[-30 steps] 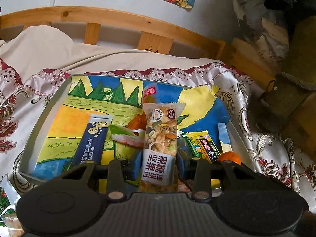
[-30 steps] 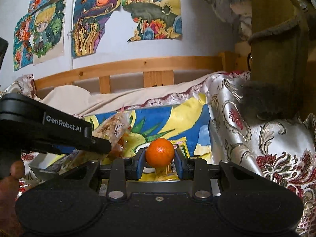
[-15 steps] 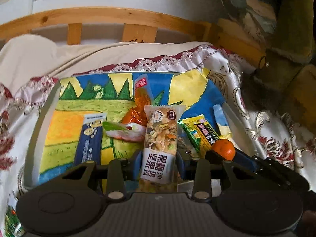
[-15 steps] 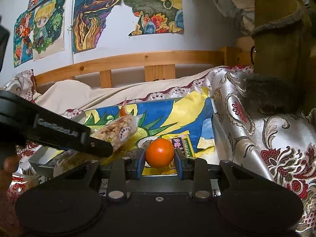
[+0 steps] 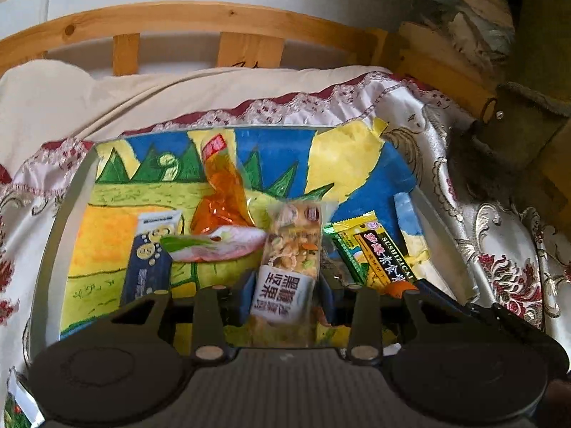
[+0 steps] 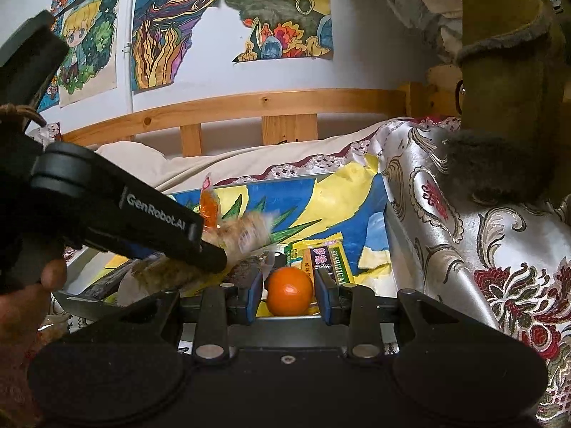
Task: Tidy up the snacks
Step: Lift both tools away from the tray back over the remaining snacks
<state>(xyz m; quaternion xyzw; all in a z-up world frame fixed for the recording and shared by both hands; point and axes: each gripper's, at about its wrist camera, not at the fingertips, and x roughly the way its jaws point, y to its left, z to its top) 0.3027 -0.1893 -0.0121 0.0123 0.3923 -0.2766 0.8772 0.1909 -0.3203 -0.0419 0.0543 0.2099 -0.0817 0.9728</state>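
My left gripper [image 5: 288,294] is shut on a clear-wrapped nut bar [image 5: 291,260] and holds it over the near part of a shallow tray [image 5: 67,196] lined with a painted picture. In the tray lie a dark blue packet [image 5: 150,264], an orange packet [image 5: 223,192], a pink-green packet [image 5: 214,246] and a green-yellow packet [image 5: 371,249]. My right gripper [image 6: 288,290] is shut on a small orange [image 6: 289,290] at the tray's near right corner. The left gripper [image 6: 150,228] with the nut bar [image 6: 246,232] shows in the right wrist view. The orange's edge [image 5: 398,289] shows in the left wrist view.
The tray sits on a floral satin cloth [image 6: 464,235] over a bed. A wooden headboard rail [image 5: 214,21] runs behind, with drawings [image 6: 200,25] on the wall. Olive fabric and clutter [image 6: 499,71] stand to the right.
My left gripper has moved forward and lower over the tray with the nut bar. My right gripper has dropped toward the tray's near right corner, still holding the orange.
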